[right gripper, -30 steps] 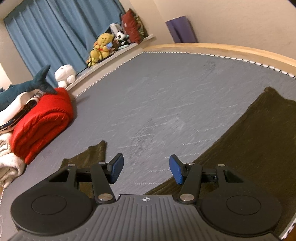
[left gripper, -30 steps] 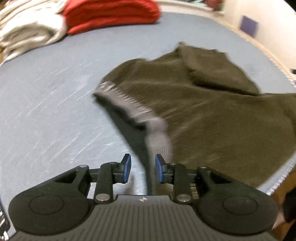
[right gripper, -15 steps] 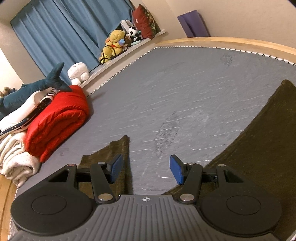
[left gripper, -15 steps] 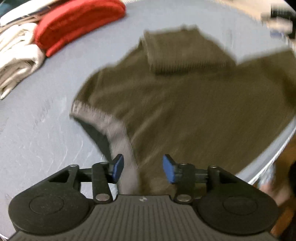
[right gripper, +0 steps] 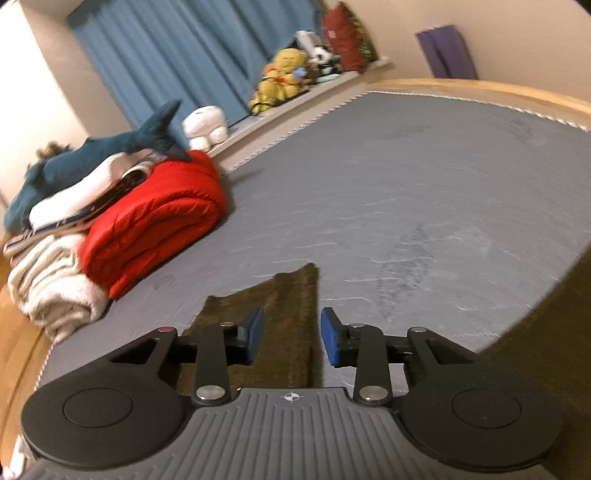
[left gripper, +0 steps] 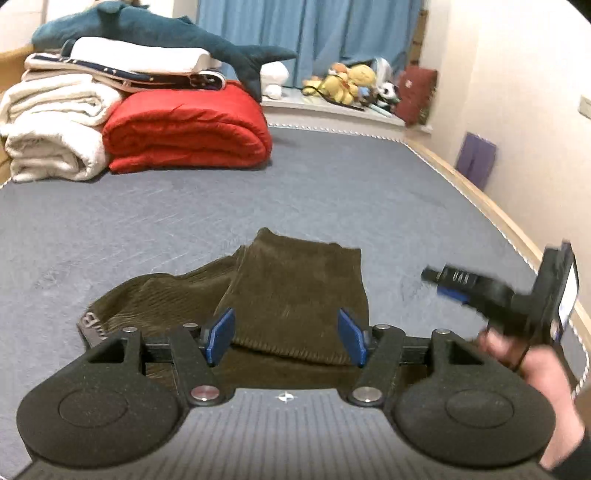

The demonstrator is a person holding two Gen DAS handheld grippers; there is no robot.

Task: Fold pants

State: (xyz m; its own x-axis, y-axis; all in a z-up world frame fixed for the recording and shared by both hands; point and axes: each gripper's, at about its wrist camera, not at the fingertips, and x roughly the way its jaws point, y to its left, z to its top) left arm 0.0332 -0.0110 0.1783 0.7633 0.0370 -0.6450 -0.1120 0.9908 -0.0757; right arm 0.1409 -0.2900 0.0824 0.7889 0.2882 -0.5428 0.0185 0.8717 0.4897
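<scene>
The dark olive corduroy pants [left gripper: 295, 295] lie on the grey-blue mattress [left gripper: 184, 221], one leg end folded back on top and the grey waistband [left gripper: 90, 325] at the left. My left gripper [left gripper: 286, 338] is open and empty, just above the near edge of the folded leg. My right gripper [right gripper: 291, 336] is open and empty over a pant leg end [right gripper: 288, 306]; more of the pants shows at that view's right edge [right gripper: 546, 332]. The right gripper also shows in the left wrist view [left gripper: 498, 291], held in a hand at the right.
A red quilt [left gripper: 188, 129], white blankets [left gripper: 55, 125] and a plush shark [left gripper: 155, 33] are stacked at the far left of the mattress. Stuffed toys [left gripper: 351, 81] sit on the sill under blue curtains. A wooden bed edge [left gripper: 480, 199] runs along the right.
My left gripper let go of the waistband, opened wide and swung up to look across the bed. The right gripper drifted left over the pant leg end, still open.
</scene>
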